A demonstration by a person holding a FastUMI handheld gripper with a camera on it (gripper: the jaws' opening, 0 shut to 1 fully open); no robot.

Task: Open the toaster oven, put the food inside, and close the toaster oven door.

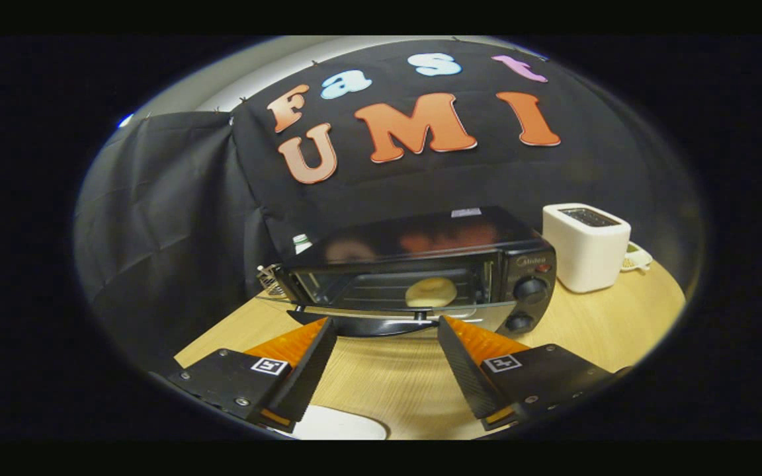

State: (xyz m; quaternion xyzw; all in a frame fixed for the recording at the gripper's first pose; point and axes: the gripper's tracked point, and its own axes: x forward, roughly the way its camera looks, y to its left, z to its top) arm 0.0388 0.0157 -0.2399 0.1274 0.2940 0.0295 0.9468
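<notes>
The gripper (386,325) stood with its two fingers spread wide and nothing held between them; bare wood showed in the gap. Both fingertips reached up to the front edge of the toaster oven's door (368,320), which hung open, folded down nearly flat, its dark handle (381,326) lying between the tips. Whether the tips touched the door could not be told.

Behind the fingers, at the near edge of the wooden tabletop (394,387), part of a white plate (338,424) showed.

Beyond the door sat the black toaster oven (421,268), near the middle of the tabletop and toward its far edge. Inside the open cavity, a pale round piece of food (431,292) rested on the wire rack (374,291), toward the right side of the chamber. Two dark knobs (530,289) stood one above the other on the oven's right-hand panel.

To the oven's right, near the far right edge of the tabletop and clear of the oven, stood a white pop-up toaster (586,246). Just beyond it lay a small pale object (635,259), too little of it visible to name.
</notes>
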